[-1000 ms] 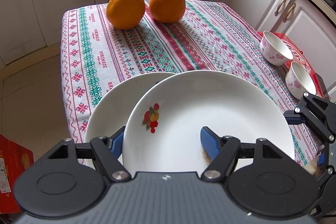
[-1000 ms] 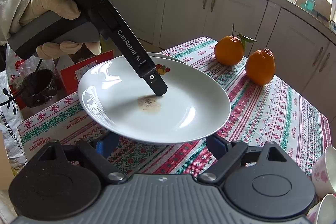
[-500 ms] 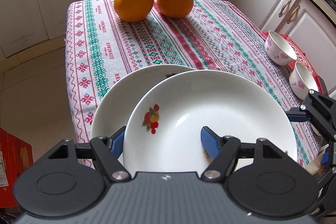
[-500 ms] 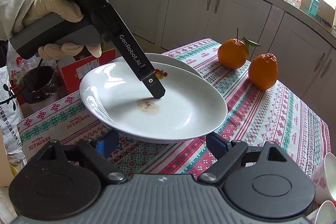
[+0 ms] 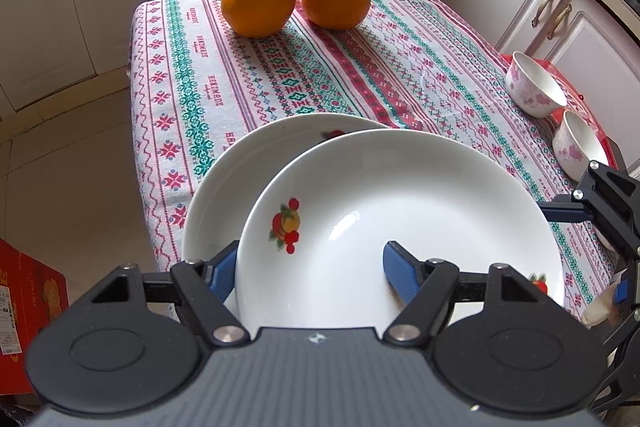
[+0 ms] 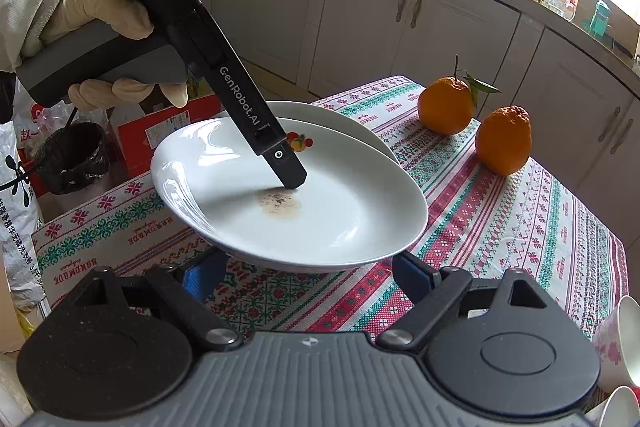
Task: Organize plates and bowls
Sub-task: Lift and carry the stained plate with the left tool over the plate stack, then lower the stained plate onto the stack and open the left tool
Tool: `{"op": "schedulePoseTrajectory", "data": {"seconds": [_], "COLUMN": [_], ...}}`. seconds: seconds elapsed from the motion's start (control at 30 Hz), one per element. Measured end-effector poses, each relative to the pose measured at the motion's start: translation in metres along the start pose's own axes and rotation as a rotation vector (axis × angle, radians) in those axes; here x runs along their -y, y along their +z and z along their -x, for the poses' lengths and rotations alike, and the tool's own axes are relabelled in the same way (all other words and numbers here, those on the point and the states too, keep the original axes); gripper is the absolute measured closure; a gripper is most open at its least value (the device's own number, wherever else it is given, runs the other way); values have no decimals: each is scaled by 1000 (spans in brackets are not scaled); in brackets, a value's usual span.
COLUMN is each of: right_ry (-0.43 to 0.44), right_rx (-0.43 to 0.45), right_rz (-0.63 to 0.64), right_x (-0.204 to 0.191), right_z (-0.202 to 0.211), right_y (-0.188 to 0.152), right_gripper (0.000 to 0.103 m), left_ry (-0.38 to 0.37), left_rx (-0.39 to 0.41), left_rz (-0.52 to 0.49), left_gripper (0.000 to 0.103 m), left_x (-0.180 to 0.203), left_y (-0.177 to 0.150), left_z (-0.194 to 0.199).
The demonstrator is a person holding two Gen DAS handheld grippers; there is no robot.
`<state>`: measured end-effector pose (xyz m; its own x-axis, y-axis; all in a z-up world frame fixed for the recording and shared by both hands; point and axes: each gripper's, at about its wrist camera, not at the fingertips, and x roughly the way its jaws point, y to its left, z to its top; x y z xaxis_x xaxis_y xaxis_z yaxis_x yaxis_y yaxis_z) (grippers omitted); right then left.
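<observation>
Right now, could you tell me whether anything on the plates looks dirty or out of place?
Yes. The upper plate, held by the left gripper and tilted over the second plate, has a brownish, speckled stain near its centre, just below the gripper's fingertip. It looks like dried residue.

Upper plate overlaps lower plate at tablecloth near edge. Two oranges beyond; two bowls right

a table with a patterned cloth carries two oranges at its far end. one white plate lies on it, and two flowered bowls stand near its edge.
</observation>
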<state>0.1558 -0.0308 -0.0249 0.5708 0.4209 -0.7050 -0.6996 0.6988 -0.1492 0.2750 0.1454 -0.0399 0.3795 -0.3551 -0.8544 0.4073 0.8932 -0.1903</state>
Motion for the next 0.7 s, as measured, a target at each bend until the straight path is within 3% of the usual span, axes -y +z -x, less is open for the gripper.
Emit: {"op": "schedulePoseTrajectory", "data": {"seconds": [0.7], "right_ry": [1], "right_rx": [-7], "right_rz": [10], "right_x": [-3], "right_z": [-3], "right_y": [2], "right_gripper": [10], "left_ry": [30], "left_rx": [54], "left_rz": [-22], "left_gripper": [27], "left_x": [-2], "left_y": [-3], "left_z": [18]}}
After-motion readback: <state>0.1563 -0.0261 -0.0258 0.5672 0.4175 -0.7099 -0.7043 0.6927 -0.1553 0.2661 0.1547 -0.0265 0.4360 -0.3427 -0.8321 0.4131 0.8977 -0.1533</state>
